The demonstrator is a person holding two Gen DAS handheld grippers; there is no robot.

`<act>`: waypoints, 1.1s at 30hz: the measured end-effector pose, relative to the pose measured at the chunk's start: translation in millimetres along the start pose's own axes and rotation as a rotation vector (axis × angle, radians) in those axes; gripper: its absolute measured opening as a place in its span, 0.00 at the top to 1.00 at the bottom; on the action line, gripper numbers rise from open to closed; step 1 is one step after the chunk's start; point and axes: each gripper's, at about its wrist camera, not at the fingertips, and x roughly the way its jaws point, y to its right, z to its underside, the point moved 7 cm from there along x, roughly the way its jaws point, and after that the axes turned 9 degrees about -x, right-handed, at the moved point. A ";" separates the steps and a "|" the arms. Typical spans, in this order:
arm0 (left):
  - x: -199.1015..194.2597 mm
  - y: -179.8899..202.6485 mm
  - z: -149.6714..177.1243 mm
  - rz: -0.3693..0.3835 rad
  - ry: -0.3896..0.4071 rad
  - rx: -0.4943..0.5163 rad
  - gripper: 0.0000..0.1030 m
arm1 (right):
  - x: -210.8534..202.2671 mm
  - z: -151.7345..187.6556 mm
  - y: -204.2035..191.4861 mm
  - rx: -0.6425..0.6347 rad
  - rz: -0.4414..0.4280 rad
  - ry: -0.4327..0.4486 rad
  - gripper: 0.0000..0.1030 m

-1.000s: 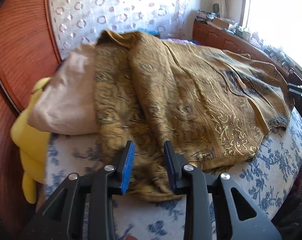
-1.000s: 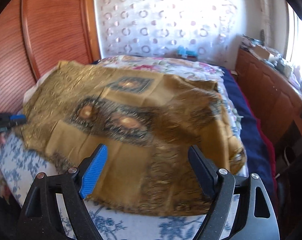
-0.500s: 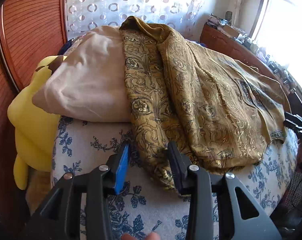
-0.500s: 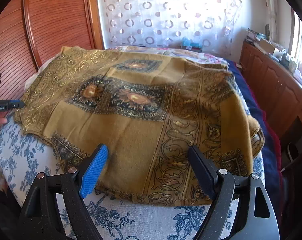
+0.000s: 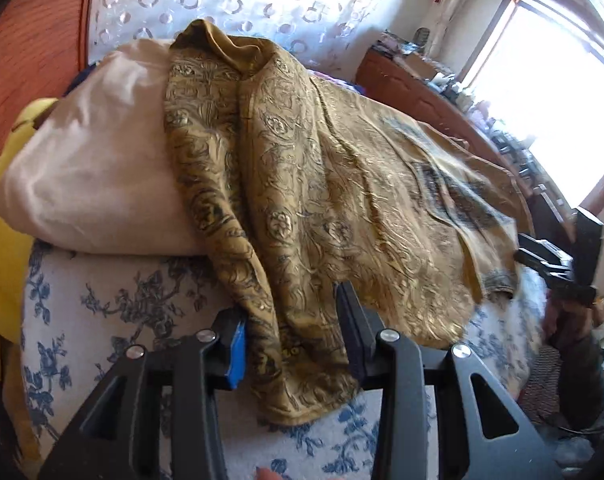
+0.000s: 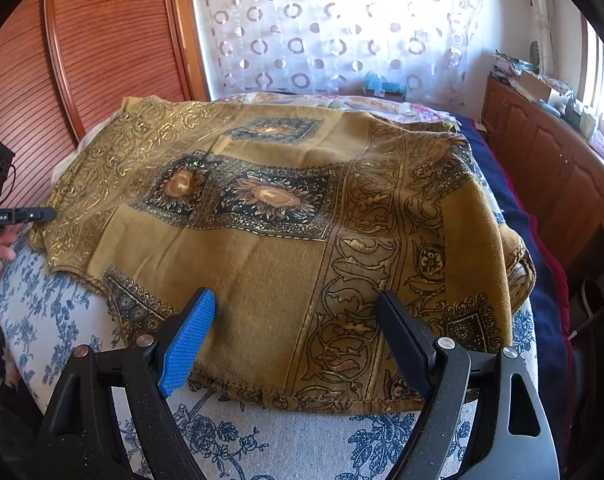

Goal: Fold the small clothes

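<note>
Since the earlier frames, both grippers have closed in on the near hem of the gold patterned cloth (image 6: 285, 240), spread over the blue-flowered bedcover (image 6: 285, 444). Left gripper (image 5: 289, 344): jaws partly apart, straddling the bunched corner at 6 o'clock, not clamped; contact with the pads cannot be told. Right gripper (image 6: 297, 344): jaws wide apart over the hem, holding nothing. Risks: a pinch may catch the bedcover too; the far edge, draped on the beige pillow (image 5: 93, 184) at 10 o'clock, may drag.
</note>
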 end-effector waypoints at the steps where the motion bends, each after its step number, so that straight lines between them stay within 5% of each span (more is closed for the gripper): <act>1: 1.6 1.3 -1.7 -0.011 0.003 -0.005 0.63 | -0.1 0.0 -0.1 0.000 0.000 0.000 0.18; 8: 9.3 9.6 -4.7 -0.099 0.014 0.020 0.65 | 0.0 0.3 0.5 0.002 -0.001 0.002 0.18; 11: 11.7 8.1 -3.1 -0.163 0.035 0.069 0.94 | -0.1 0.6 0.6 0.003 -0.002 0.002 0.18; 15: 7.2 10.2 -3.7 -0.162 0.063 0.082 0.99 | -2.9 -0.6 4.2 0.013 -0.005 0.008 0.18; 26: -28.8 87.2 -35.5 -0.034 0.202 0.186 0.99 | -15.8 -3.7 21.5 0.057 0.022 0.041 0.18; 33: -18.1 184.3 -71.4 0.071 0.224 0.306 1.00 | -40.3 -12.2 58.9 0.112 0.043 0.097 0.18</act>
